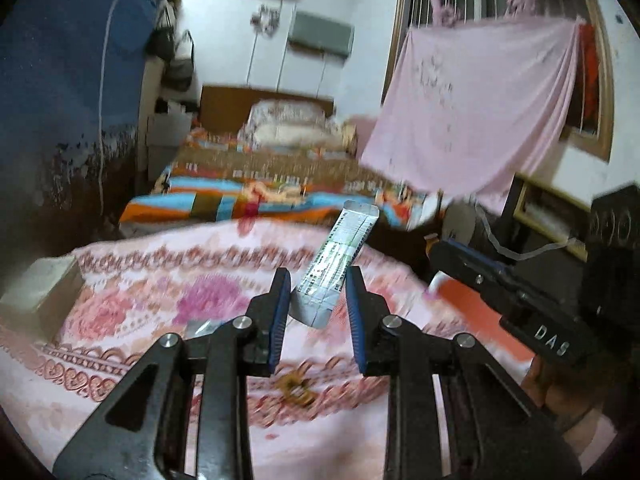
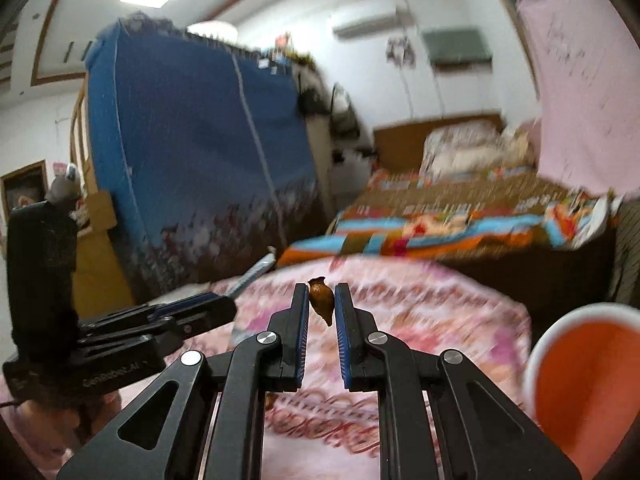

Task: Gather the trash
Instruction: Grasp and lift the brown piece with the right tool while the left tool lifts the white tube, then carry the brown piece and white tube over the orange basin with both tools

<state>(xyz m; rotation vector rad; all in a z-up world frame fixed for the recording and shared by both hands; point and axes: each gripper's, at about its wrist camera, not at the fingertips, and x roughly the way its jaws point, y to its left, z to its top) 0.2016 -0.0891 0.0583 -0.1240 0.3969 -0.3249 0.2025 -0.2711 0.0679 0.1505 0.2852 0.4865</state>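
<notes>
My left gripper (image 1: 318, 276) is shut on a flattened silver-white tube (image 1: 340, 256), which sticks up and away above the pink patterned bedspread (image 1: 160, 288). My right gripper (image 2: 321, 288) is shut on a small brown scrap (image 2: 322, 302) that hangs between its blue pads. In the left wrist view the right gripper (image 1: 440, 252) reaches in from the right. In the right wrist view the left gripper (image 2: 228, 304) shows at the left, with the tube (image 2: 256, 272) poking out of it. An orange bin with a white rim (image 2: 580, 380) stands at the lower right.
Another brown scrap (image 1: 296, 390) and a grey wrapper (image 1: 202, 326) lie on the bedspread under the left gripper. A pale box (image 1: 36, 292) sits at its left edge. Beyond are a second bed (image 1: 260, 184), a blue wardrobe (image 2: 192, 160) and a hanging pink sheet (image 1: 480, 100).
</notes>
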